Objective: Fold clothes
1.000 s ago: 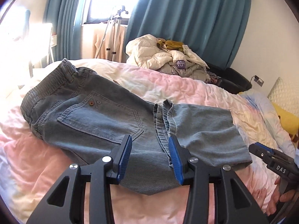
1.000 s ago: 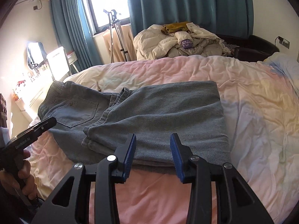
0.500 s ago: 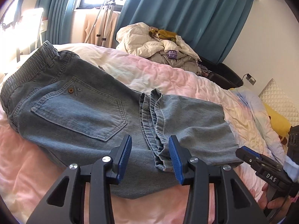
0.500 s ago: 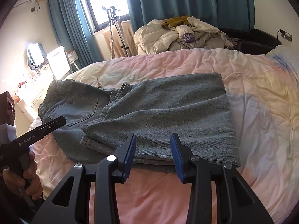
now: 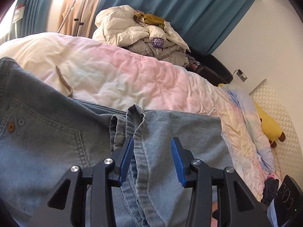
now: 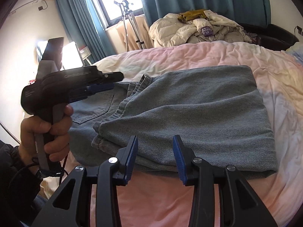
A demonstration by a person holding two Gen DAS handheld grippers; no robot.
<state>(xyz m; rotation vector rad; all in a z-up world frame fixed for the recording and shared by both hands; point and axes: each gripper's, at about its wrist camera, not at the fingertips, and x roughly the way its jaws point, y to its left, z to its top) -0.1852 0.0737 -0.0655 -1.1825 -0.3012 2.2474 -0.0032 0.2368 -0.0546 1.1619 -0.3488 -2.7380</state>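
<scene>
Jeans (image 5: 170, 130) half-folded on bed (image 6: 189, 56), hems between spread-apart left gripper (image 5: 152, 162), near edge before likewise parted right gripper (image 6: 154, 158); probably heavy, limp denim, best pinched through stacked hems.

jeans (image 6: 189, 111) on bed (image 6: 189, 56) (clothes pile (image 6: 198, 30) behind)

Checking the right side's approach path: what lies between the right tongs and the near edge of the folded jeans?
Only bare pink bedding lies between the open right tongs and the jeans, as the right wrist view shows.
</scene>
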